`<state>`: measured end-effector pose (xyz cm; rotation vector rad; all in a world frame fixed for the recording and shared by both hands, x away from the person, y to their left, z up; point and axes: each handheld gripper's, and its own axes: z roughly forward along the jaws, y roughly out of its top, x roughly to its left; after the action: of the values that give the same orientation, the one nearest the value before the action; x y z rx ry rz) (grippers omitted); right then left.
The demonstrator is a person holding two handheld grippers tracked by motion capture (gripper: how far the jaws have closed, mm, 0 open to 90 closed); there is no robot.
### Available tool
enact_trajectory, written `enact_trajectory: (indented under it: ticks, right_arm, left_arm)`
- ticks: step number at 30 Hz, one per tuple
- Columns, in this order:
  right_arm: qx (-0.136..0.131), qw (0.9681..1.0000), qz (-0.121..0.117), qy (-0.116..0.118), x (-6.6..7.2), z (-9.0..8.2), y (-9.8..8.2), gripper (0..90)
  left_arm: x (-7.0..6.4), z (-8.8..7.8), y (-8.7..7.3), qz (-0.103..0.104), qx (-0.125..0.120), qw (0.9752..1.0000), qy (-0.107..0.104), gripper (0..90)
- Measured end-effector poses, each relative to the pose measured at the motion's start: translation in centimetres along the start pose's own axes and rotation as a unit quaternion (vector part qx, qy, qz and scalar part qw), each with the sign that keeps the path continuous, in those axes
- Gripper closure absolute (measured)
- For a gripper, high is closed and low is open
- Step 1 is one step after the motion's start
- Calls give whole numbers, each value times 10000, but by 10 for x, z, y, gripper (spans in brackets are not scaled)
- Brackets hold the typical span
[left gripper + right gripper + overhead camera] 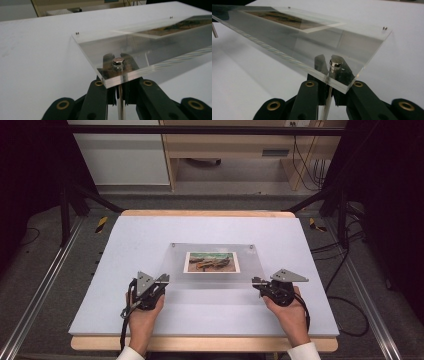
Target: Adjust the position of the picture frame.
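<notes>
Left gripper (165,280) and right gripper (254,281) each clamp a metal post (118,64) under the clear acrylic frame (215,279)

frame (215,265) centred on table (125,240), grippers flanking it

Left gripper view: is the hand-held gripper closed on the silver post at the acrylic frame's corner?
Yes, the hand-held gripper jaws pinch the silver post running through the clear acrylic frame corner.
</notes>
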<state>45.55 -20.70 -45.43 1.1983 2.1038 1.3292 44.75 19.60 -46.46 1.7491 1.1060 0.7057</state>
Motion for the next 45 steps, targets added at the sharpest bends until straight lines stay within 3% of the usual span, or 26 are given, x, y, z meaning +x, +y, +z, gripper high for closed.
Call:
enact_trajectory:
  ticks: [11,17,24,29,35,45]
  right_arm:
    - [79,9999,48,-104,-5,6,-6,838]
    - [75,9998,91,-136,-6,10,-8,841]
    - [268,9995,96,-95,-1,16,-12,840]
    - [371,9992,60,-148,-1,17,-12,832]
    - [425,9988,55,-218,-4,19,-13,830]
    - [507,9986,61,-154,-6,19,-15,832]
  left_arm:
    - [3,10,-1,-29,205,9993,-325,825]
    - [7,14,-2,-4,232,9994,-255,824]
    - [14,19,-6,-99,382,9988,-278,820]
    - [13,20,-8,-159,472,9982,-334,823]
    - [11,22,-10,-88,545,9979,-327,820]
    - [11,22,-10,-60,574,9978,-324,816]
